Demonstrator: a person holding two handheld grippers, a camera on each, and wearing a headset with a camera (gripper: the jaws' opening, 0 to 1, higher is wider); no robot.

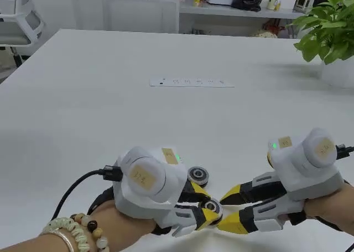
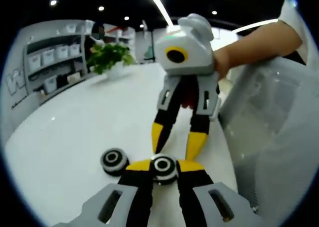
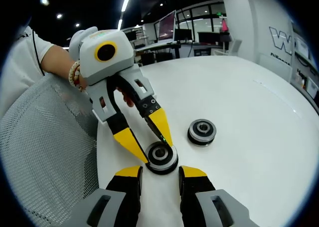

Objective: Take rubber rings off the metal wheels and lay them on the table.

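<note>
Head view, left gripper (image 1: pixel 207 209): yellow jaws clamped on a wheel (image 1: pixel 212 206), at the near edge of the white table (image 1: pixel 110 124).
Head view, right gripper (image 1: pixel 227 210): jaws apart, tips just beside that wheel.
Head view, second wheel (image 1: pixel 197 175): flat on the table, just behind.
Left gripper view: wheel pinched between own tips, black rubber ring (image 2: pixel 164 180) on its rim.
Right gripper view: own jaws parted, wheel just ahead, second wheel near on the right.

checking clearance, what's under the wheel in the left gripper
The white table lies under the wheel in the left gripper. Its underside is covered, so contact with the table cannot be told.
</note>
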